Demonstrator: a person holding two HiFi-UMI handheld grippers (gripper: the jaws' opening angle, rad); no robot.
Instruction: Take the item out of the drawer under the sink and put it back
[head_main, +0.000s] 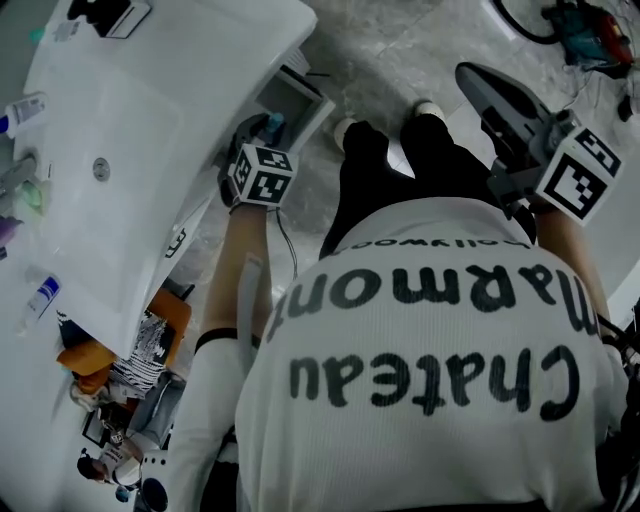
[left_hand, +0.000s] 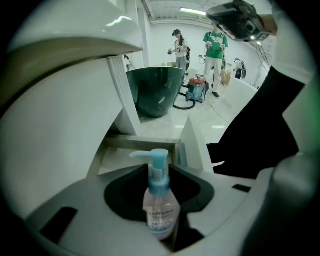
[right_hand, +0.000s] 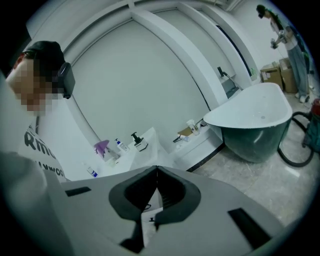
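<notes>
Left gripper view: bottle (left_hand: 161, 202) out, return pending
Left tongs (left_hand: 160, 176) grip it, drawer (left_hand: 142, 144) open at twelve o'clock (about halfway); right tongs (right_hand: 156, 172) closed, empty.

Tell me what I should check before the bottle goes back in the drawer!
1. Bottle gripped: the pump bottle is held upright by the fingers of the left gripper. Ok.
2. Drawer open: the drawer under the sink is pulled out. Ok.
3. Aim: the left gripper points down at the drawer, which shows just beyond the pump bottle. Ok.
4. Other hand clear: the right gripper is shut, empty and held off to the side. Ok.
5. Room inside the drawer: its inside is mostly hidden. Cannot tell.
</notes>
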